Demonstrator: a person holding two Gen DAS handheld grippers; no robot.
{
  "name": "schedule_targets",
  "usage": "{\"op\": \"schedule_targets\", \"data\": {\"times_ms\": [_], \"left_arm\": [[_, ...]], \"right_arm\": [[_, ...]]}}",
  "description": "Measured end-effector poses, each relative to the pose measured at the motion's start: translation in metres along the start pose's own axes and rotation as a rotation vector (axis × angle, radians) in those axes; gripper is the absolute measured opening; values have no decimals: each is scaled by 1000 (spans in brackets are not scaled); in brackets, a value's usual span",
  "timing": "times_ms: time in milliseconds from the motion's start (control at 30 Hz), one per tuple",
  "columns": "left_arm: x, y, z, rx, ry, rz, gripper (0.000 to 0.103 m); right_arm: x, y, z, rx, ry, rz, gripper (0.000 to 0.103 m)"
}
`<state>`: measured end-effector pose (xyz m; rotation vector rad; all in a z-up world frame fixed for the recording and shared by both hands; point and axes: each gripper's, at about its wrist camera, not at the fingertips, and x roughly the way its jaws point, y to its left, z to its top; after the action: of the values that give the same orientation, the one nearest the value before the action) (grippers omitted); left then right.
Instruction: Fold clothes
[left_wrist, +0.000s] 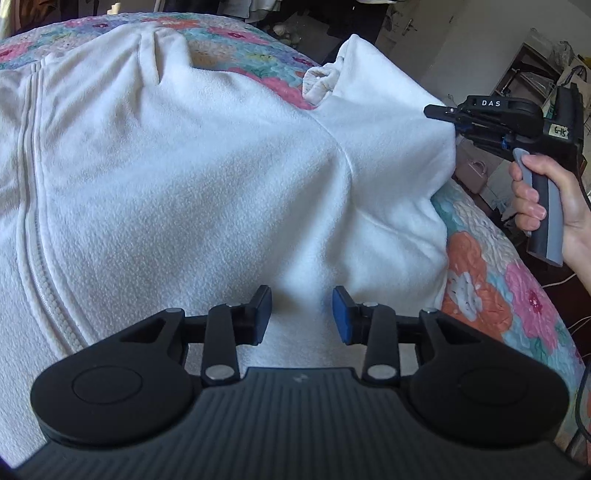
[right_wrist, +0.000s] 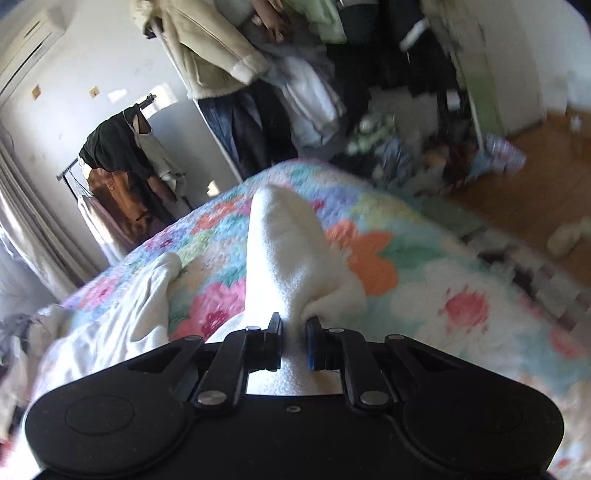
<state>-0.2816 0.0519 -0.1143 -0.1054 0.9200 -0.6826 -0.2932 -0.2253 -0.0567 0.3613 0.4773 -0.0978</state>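
Early in the fold: white fleece zip-front jacket (left_wrist: 207, 192) spread across the bed with the flowered quilt (left_wrist: 491, 295), zipper (left_wrist: 48, 295) running down the left of the left wrist view, body flat, one sleeve (right_wrist: 291, 258) raised off the quilt.

Right claw (right_wrist: 294, 325) clenched on the end of that sleeve, fleece bunched between the pads and drawn up into a peak; seen from the left wrist view out past the jacket's right edge, gripped by a hand (left_wrist: 546, 206).

Left claw (left_wrist: 302, 314) released, blue pads apart with nothing pressed between them, poised low over the lower part of the jacket body, near the hem as far as can be judged.

Step in hand, by the look of it: bringing the sleeve across the body. Next move calls for carrying the pinched sleeve over toward the zipper and laying it flat, with the free left claw likely pinning or pinching the side edge to stop the body dragging along.
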Motion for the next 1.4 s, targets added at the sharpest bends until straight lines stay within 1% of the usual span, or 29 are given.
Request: {"op": "schedule_targets", "data": {"times_ms": [67,100,167,233,267,300,333,367,400,433,533,600,667,767,800,867,900,933,967,1033,1067,1100,1133,1200,1233,1267,1300,1333,1400], "left_arm": [[-4,0,-1,-3,-6,-4,36],[-6,0,-2,-9,-16,-12,38],[-12,0,-2,-28,-47,-42,38],[-20,2,-1,-58,-102,-51,38],[-25,1,-1,-63,-134,-45,38],[-29,-1,0,-55,-156,-36,38],[-33,-3,1,-42,-170,-23,38],[-34,-5,2,-36,-174,-14,38],[-35,-5,2,-35,-170,-9,38],[-35,-6,2,-35,-166,-4,38],[-32,-3,2,-62,-141,1,38],[-28,-1,1,-80,-128,3,38],[-24,-1,1,-83,-119,7,38],[-22,-2,-1,-81,-110,20,42],[-22,-1,-2,-85,-109,30,43],[-24,-1,-3,-86,-113,56,43],[-25,-1,-3,-79,-112,70,43],[-26,-1,-4,-69,-113,89,43],[-28,-3,-4,-54,-113,118,43],[-33,-2,-2,-38,-102,168,43],[-34,0,-1,-43,-93,183,43],[-35,2,0,-49,-84,197,43],[-36,5,1,-57,-78,229,43],[-34,9,2,-77,-72,326,43],[-32,9,3,-68,-62,394,43],[-28,7,3,-32,-44,472,43],[-25,5,1,0,-35,526,43],[-25,4,0,12,-33,548,43],[-25,7,-1,-15,-17,538,44]], "right_arm": [[-13,34,-1,-190,-57,-44,14],[-19,57,-6,-307,-64,-36,14],[-20,88,-20,-405,1,63,15],[-11,103,-37,-391,120,179,16],[-7,108,-46,-378,185,235,19],[-1,109,-54,-349,270,286,25],[4,108,-62,-323,347,329,26],[4,105,-66,-308,392,348,27],[4,101,-69,-293,428,364,28],[1,95,-67,-270,432,371,29],[-7,62,-50,-105,401,383,34],[-7,42,-38,25,345,352,50],[5,31,-28,124,327,323,58],[43,28,-18,221,366,313,59],[59,35,-17,219,387,301,59],[88,53,-17,157,419,268,59],[99,62,-20,112,429,235,53],[102,67,-20,59,421,208,37],[101,73,-18,-19,400,191,17],[85,85,-13,-195,318,125,16],[75,89,-9,-273,273,79,15],[65,90,-5,-345,233,27,9],[55,89,-2,-408,192,-34,9],[33,82,6,-527,116,-158,9],[26,77,10,-571,88,-211,9],[22,69,14,-598,67,-264,9],[17,60,19,-616,47,-314,9],[13,48,25,-601,33,-351,9],[2,24,38,-555,-4,-416,9]]}}
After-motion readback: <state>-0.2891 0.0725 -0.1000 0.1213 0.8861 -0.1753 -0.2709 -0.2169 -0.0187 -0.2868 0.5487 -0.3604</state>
